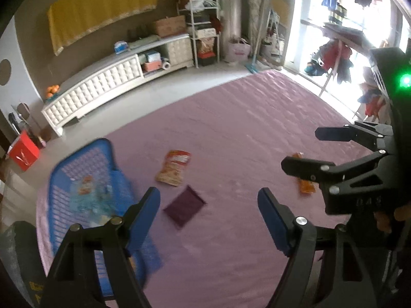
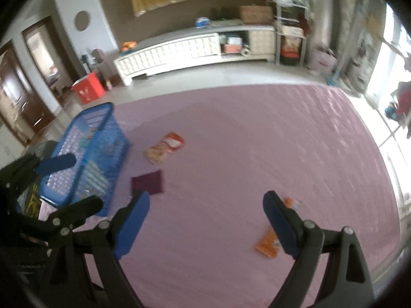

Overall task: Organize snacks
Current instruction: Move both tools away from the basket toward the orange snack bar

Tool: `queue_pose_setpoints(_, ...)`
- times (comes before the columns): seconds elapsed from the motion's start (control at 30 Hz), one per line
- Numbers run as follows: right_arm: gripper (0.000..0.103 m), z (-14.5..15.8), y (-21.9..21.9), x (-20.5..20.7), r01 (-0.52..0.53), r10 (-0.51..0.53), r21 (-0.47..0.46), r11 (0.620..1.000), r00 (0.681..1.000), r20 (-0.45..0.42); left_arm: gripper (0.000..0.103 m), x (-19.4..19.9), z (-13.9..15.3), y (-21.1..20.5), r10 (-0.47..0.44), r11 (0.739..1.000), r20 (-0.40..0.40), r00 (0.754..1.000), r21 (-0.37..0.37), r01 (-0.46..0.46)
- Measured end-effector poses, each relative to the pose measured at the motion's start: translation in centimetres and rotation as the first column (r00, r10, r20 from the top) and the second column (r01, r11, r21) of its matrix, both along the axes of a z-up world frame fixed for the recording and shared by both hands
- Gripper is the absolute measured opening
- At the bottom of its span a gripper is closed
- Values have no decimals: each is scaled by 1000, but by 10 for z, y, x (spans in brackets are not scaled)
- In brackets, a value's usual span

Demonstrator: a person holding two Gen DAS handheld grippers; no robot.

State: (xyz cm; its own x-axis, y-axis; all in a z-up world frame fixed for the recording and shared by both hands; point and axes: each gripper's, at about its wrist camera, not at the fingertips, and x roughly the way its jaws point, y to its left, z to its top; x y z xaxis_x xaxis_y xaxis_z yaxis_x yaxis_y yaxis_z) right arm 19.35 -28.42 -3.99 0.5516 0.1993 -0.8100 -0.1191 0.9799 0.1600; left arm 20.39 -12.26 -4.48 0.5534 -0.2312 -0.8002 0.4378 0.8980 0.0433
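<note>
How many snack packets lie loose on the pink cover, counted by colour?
Red and tan packet: 1
Dark purple packet: 1
Orange packet: 1
Total: 3 loose packets. The blue basket already holds some, too blurred to count.
</note>
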Motion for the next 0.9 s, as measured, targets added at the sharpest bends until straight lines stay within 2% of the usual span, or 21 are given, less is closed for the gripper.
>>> queue_pose_setpoints(0.1, 92, -16, -23, -2, 55, -54, 29, 998, 998, -29, 77, 1, -17, -15, 20, 1000, -29, 999, 6, -20)
queue_pose_setpoints(0.33, 92, -47, -53, -6, 132, -133, -20, 991, 989, -70, 77, 1, -67, -44, 36, 999, -98, 995, 2, -36)
queue_pose_setpoints(0.4, 92, -56, -59, -4, 148, -152, -50, 988, 985, -79, 77, 0, -75, -46, 43, 999, -114, 993, 1, -43)
queue_pose_setpoints(0.63, 92, -88, -72, 5, 177, -183, -50, 983, 970, -160, 77, 7, -93, -47, 62, 998, -143, 988, -5, -63)
queue_pose_setpoints(0.7, 92, -94, -72, 7, 180, -191, -80, 980, 968, -166, 77, 10, -100, -47, 62, 998, -153, 986, 2, -63)
queue_pose_setpoints(0.73, 90, -96, -72, 8, 178, -190, -86, 980, 968, -163, 77, 11, -103, -47, 62, 998, -155, 986, 7, -62)
queue_pose_setpoints(0.8, 74, -102, -72, 13, 175, -187, -85, 981, 967, -171, 77, 12, -109, -47, 60, 998, -167, 984, 16, -59)
queue_pose_setpoints(0.9, 55, -118, -73, 22, 165, -186, -106, 981, 953, -239, 77, 15, -116, -47, 57, 998, -183, 981, 17, -55)
